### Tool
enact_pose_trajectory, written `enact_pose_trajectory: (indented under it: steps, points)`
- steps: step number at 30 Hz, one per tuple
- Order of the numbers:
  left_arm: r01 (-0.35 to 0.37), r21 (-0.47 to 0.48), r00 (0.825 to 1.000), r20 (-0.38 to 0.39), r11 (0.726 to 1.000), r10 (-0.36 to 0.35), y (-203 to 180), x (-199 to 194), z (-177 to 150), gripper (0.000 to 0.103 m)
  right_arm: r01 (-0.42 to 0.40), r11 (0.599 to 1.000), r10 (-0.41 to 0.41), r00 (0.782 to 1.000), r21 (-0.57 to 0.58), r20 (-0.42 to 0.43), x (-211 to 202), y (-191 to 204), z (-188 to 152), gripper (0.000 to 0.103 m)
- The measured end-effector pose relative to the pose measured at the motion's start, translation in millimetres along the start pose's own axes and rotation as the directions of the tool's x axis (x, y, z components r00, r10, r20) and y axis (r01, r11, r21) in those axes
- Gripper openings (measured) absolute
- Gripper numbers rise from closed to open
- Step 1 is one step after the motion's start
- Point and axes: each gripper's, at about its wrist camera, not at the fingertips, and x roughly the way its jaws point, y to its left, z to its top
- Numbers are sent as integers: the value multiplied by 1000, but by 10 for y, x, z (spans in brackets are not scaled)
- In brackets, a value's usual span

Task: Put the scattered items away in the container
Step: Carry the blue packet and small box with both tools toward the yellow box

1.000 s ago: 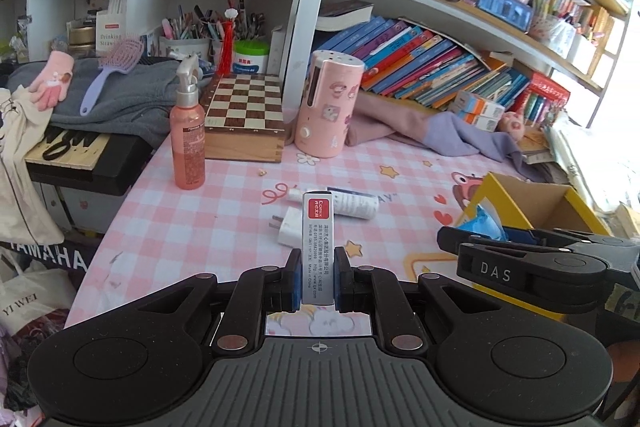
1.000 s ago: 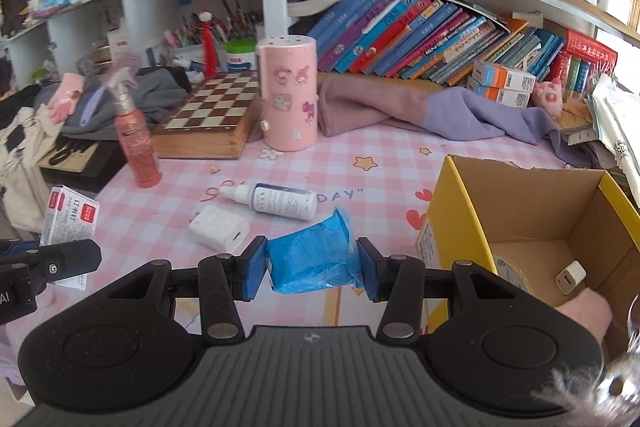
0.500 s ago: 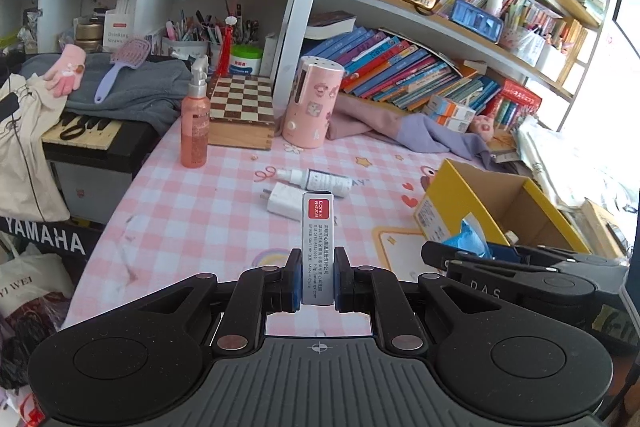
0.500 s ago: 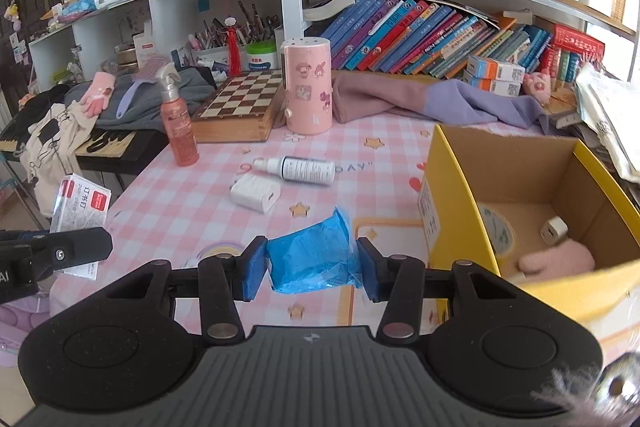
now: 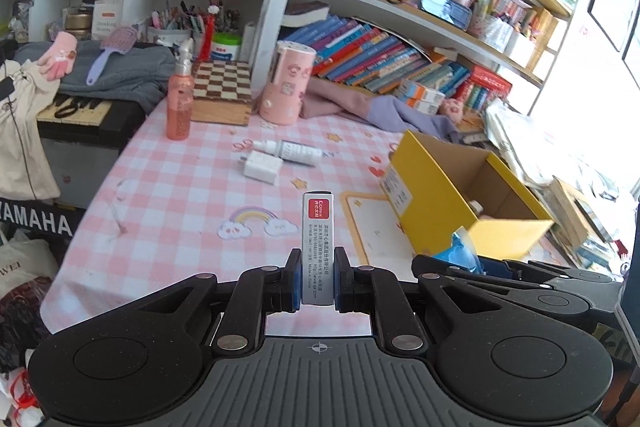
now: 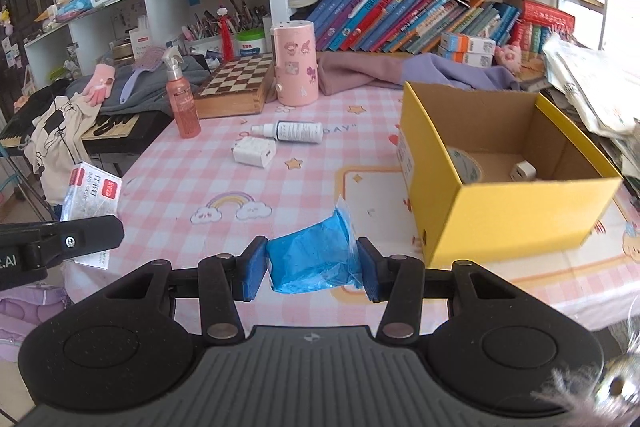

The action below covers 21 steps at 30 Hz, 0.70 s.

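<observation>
clamping a slim grey-and-red staples box [image 5: 317, 251] upright, the left gripper [image 5: 317, 283] hangs over the pink checked tablecloth [image 5: 180, 195]. the right gripper [image 6: 311, 269] pinches a blue plastic packet [image 6: 310, 259]. the yellow cardboard box [image 6: 516, 215] sits at 2 o'clock, holding a tape roll [image 6: 466, 165]. a white charger [image 6: 255, 152] and a dropper bottle [image 6: 294, 131] lie at 12 o'clock.

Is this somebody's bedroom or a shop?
Probably a lived-in room at home, maybe a child's study corner. There are shelves crammed with books, a chessboard box and a pink checked tablecloth with rainbows and stars.
</observation>
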Motion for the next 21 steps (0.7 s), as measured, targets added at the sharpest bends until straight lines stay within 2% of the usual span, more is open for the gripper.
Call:
enact_pose_trajectory:
  steps: [10,21]
  points:
    - [97,38,993,-65,995,-94,-258,54,-179,13,87,993,-84,996,79,-40,-274,-251,-305,45]
    - [223,97,966,-152,970,-207,-627,246,-300,13,213,962,-201,976,172,-87,-525,-630,-562,45]
